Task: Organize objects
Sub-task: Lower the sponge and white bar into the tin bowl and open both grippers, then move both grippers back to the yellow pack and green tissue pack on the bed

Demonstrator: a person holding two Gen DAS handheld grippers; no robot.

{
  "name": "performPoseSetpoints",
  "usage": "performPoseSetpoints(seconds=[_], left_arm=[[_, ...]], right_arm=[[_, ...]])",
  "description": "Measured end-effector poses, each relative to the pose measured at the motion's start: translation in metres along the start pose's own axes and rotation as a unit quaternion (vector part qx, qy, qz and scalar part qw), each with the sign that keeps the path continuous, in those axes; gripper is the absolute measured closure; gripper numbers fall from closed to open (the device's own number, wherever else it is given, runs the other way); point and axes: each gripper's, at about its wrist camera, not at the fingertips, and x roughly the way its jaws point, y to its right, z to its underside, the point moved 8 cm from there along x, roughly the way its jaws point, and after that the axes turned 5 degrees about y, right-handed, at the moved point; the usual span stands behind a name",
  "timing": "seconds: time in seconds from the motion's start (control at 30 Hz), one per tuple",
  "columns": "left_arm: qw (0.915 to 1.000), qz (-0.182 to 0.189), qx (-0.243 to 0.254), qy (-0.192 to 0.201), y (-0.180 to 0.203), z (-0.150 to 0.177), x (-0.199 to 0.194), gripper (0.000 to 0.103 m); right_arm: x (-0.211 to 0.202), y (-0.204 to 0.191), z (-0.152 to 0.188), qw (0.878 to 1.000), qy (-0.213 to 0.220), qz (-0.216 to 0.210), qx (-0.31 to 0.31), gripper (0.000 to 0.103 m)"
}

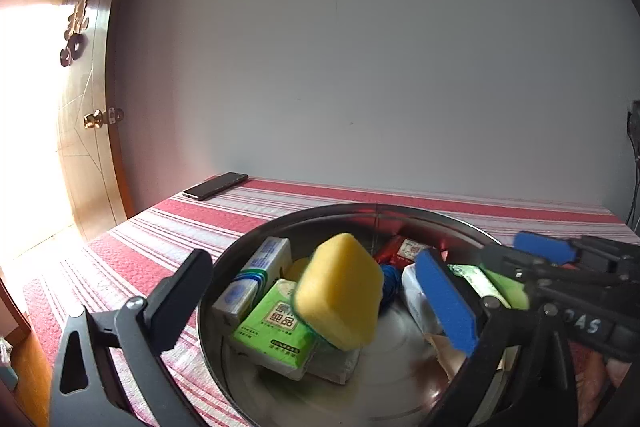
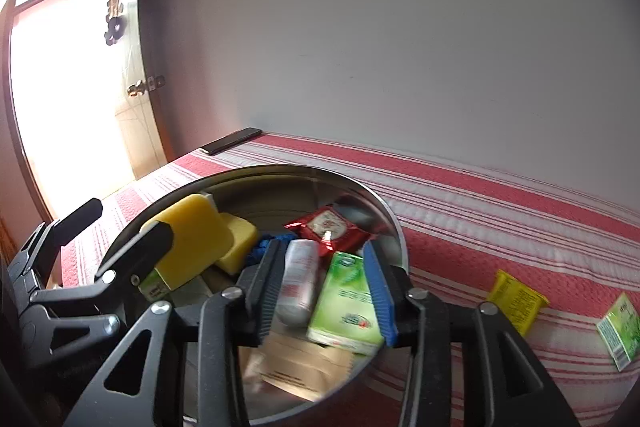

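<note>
Nearest the lens, black plastic fingers with ribbed blue pads (image 1: 448,303). Left gripper (image 1: 314,259) spread wide, released, straddling a yellow sponge (image 1: 340,291): soft, porous block with rounded corners, tilted on one edge, clear of both pads, blurred. Right gripper (image 2: 322,249) parted too, clenching nothing; hung over a small white-and-red can (image 2: 298,279) and a glossy green carton (image 2: 344,303), both lying loose beneath the jaws.

All within a round steel bowl (image 1: 304,215), shiny, shallow-walled, flat-bottomed. Also inside: a green tissue pack (image 1: 276,323) under the sponge, a white-and-blue pack (image 1: 256,275) leaning beside it, a second sponge (image 2: 238,243) behind, a coil of blue cord (image 1: 390,279), a crinkled red foil packet (image 2: 328,227) at the far wall, a brown paper pouch (image 2: 300,367) at the near wall.

Bowl set on a quilted cloth (image 2: 480,211), red with white stripes. Outside, to its right, well apart: a yellow packet (image 2: 516,301) and a green box (image 2: 618,331). Dark flat phone (image 1: 216,185) at the far left corner.
</note>
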Motion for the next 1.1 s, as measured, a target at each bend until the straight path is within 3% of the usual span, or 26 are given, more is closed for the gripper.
performPoseSetpoints(seconds=[0.23,0.33,0.47,0.7,0.87,0.97,1.1], left_arm=[[0.9998,0.006,-0.009,-0.015,0.003,-0.001,0.003,0.000],[0.9995,0.023,-0.007,-0.020,0.019,-0.003,0.000,0.000],[0.9980,0.057,0.028,0.003,0.057,-0.015,-0.016,0.000],[0.9849,0.146,0.094,-0.001,0.152,-0.018,-0.030,0.000],[0.9720,0.183,0.136,-0.057,0.214,-0.001,-0.010,0.000],[0.9673,0.188,0.148,-0.084,0.238,0.009,0.007,0.000],[0.9602,0.191,0.175,-0.105,0.262,0.021,0.023,0.000]], right_arm=[[-0.039,0.066,0.011,0.998,0.006,0.061,0.015,0.037],[-0.052,0.102,0.015,0.995,0.003,0.087,0.043,0.037],[-0.066,0.143,0.021,0.991,-0.008,0.123,0.052,0.037],[-0.094,0.208,0.032,0.982,-0.026,0.180,0.060,0.037],[-0.104,0.247,0.047,0.974,-0.047,0.198,0.105,0.037],[-0.103,0.258,0.053,0.971,-0.056,0.191,0.134,0.037],[-0.089,0.257,0.053,0.971,-0.077,0.195,0.117,0.037]])
